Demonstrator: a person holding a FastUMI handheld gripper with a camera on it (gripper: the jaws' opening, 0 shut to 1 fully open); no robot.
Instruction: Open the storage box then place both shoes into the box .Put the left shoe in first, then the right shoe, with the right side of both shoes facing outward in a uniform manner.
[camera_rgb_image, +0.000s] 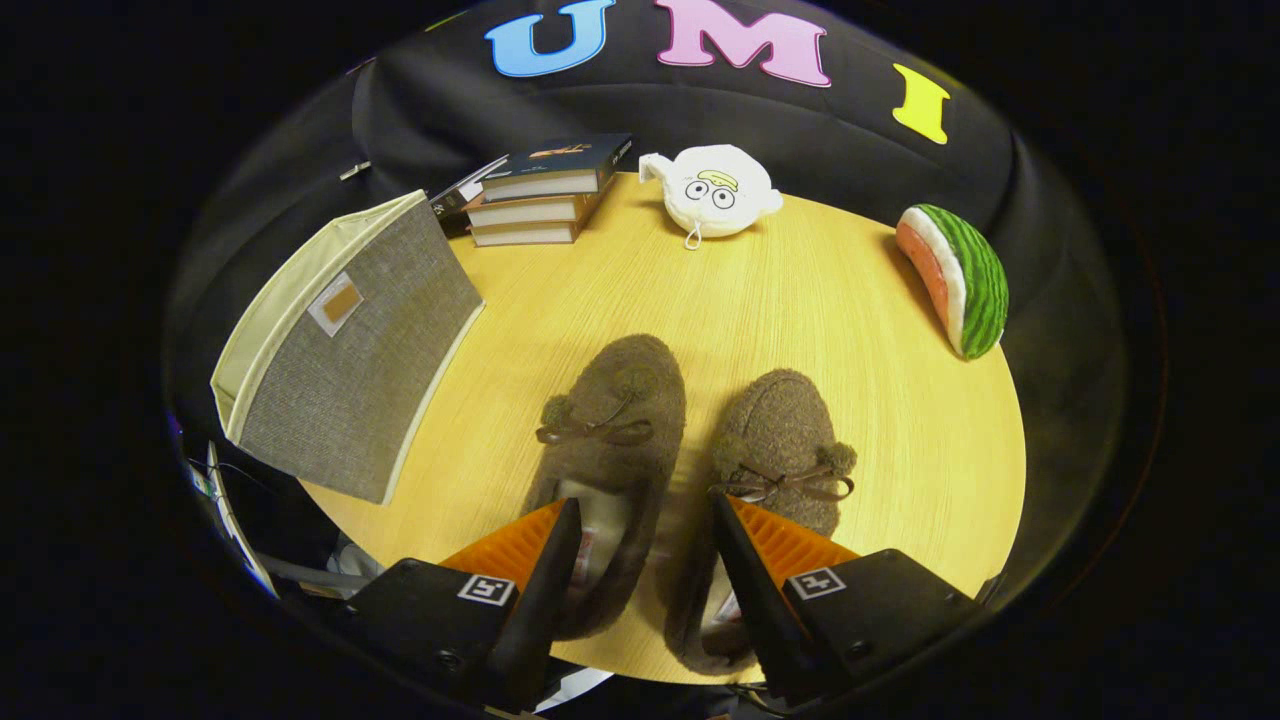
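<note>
The gripper (640, 560) hangs over the near edge of the round wooden table (900, 470) with its jaws spread wide and nothing between them but air. The left finger (545, 580) sits above the heel opening of the left shoe (620, 440); the right finger (745, 580) sits above the inner side of the right shoe (770, 470). Both fuzzy brown slippers lie side by side, toes pointing away, bows on top, and the gap between them runs straight ahead between the fingers.

Off to the left, beyond the left shoe, stands the storage box (350, 350), grey fabric with cream trim. Its lid looks to lie flat across the top, so the box appears to be closed; the opening step seems to come first. To do it well, the person would best swing the gripper leftward, clear of the slippers, and approach the cream edge of the lid, pinching that rim rather than the soft grey panel, which would likely buckle. The box is light cloth and may slide, so a slow lift suits it better than a pull.

Farther back rest a stack of books (540, 195), a white plush toy (712, 190) and, at the right, a watermelon plush (960, 280), all well apart from the box and unlikely to interfere.
</note>
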